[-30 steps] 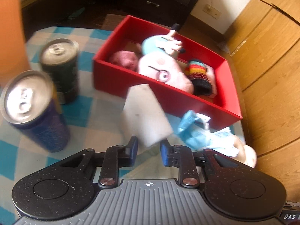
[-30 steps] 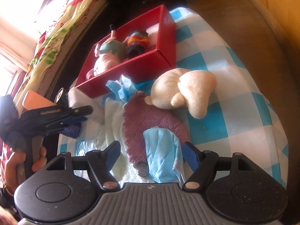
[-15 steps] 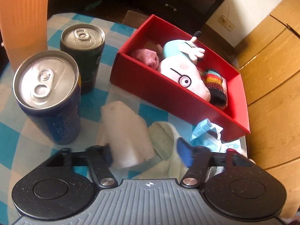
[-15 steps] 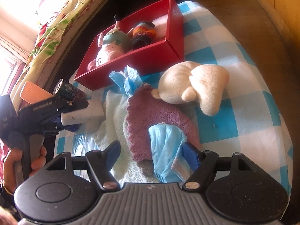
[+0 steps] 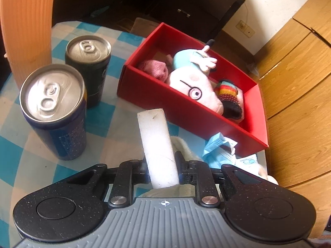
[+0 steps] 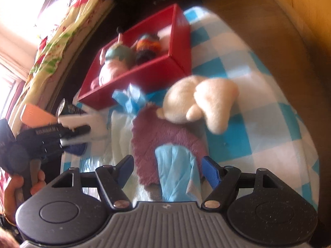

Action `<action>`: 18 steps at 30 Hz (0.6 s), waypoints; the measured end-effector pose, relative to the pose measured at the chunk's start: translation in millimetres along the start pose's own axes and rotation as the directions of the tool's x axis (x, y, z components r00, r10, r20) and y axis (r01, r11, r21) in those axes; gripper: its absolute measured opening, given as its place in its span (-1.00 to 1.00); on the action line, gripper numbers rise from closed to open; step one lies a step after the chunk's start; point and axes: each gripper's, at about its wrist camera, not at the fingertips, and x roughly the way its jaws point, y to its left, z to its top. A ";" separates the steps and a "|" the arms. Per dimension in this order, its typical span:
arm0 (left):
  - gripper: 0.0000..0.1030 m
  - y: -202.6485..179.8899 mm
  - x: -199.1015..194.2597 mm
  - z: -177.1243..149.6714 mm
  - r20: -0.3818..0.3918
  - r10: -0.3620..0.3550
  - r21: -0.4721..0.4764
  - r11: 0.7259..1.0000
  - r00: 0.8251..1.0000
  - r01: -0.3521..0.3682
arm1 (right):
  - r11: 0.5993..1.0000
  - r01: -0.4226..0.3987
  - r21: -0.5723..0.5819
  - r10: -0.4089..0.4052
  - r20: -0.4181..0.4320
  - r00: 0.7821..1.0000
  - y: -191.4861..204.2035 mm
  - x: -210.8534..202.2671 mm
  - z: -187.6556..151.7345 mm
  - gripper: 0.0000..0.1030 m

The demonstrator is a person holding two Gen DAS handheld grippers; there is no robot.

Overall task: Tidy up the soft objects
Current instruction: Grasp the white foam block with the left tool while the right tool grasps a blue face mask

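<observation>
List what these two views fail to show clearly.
- Left wrist: the cream plush is mostly hidden behind the left gripper, which has just closed on the white roll.
- Right wrist: toys in the red box are blurred; the blue cloth's near end is hidden by the right gripper.

Nothing we can read

We see fine white print on the blue can [image 5: 68,142] and lettering on the left gripper [image 6: 78,133], both too blurred to read.
</observation>
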 end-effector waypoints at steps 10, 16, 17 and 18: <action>-0.54 -6.8 -1.4 -0.2 -0.007 -0.018 0.012 1.000 1.000 0.018 | 0.988 0.099 -0.117 -0.107 -0.067 0.992 5.2 22.7 -12.0 -0.81; -0.48 -10.5 -5.9 2.2 0.005 -0.033 0.012 0.999 0.999 0.032 | 0.995 0.059 -0.084 -0.063 -0.045 0.997 -1.8 4.4 -11.8 -1.00; -0.48 -12.4 -6.4 2.1 0.005 -0.034 0.019 0.999 0.999 0.034 | 0.996 0.050 -0.079 -0.054 -0.041 0.998 -2.3 1.7 -12.0 -1.00; -0.49 -14.7 -6.8 1.8 0.005 -0.036 0.027 0.999 0.999 0.036 | 0.996 0.045 -0.077 -0.048 -0.035 0.998 -2.7 -1.3 -12.2 -1.00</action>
